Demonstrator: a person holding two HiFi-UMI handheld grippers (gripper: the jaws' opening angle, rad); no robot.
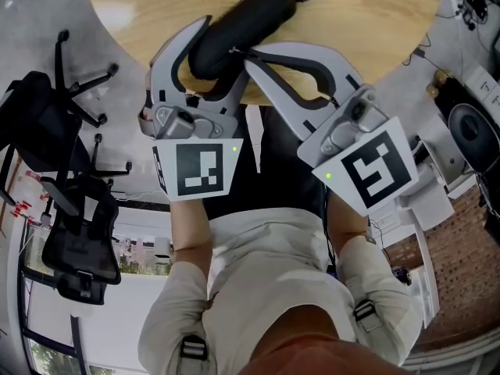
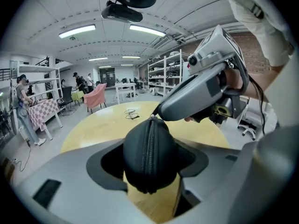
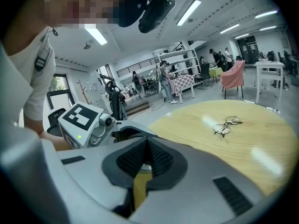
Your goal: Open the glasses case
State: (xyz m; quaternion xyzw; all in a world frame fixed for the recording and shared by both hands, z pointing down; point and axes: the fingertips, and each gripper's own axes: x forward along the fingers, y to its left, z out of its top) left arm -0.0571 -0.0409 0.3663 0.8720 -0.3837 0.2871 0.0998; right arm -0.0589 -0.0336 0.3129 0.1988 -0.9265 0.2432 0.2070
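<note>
A black zippered glasses case (image 1: 254, 14) lies on the round wooden table (image 1: 375, 14). My left gripper (image 1: 223, 44) has its jaws on either side of the case's near end and grips it. In the left gripper view the case (image 2: 150, 164) fills the space between the pads, with its zipper facing the camera. My right gripper (image 1: 236, 53) comes in from the right. Its closed tips (image 2: 155, 115) pinch the small zipper pull (image 2: 151, 119) at the top of the case. In the right gripper view its pads (image 3: 159, 160) meet at the front and the pull is hidden.
Wire-rimmed glasses (image 3: 226, 125) lie open on the table farther out. Black office chairs (image 1: 70, 233) stand on the floor at the left, and a speaker (image 1: 473, 135) and boxes are at the right. People, shelves and tables (image 2: 126, 85) stand in the room beyond.
</note>
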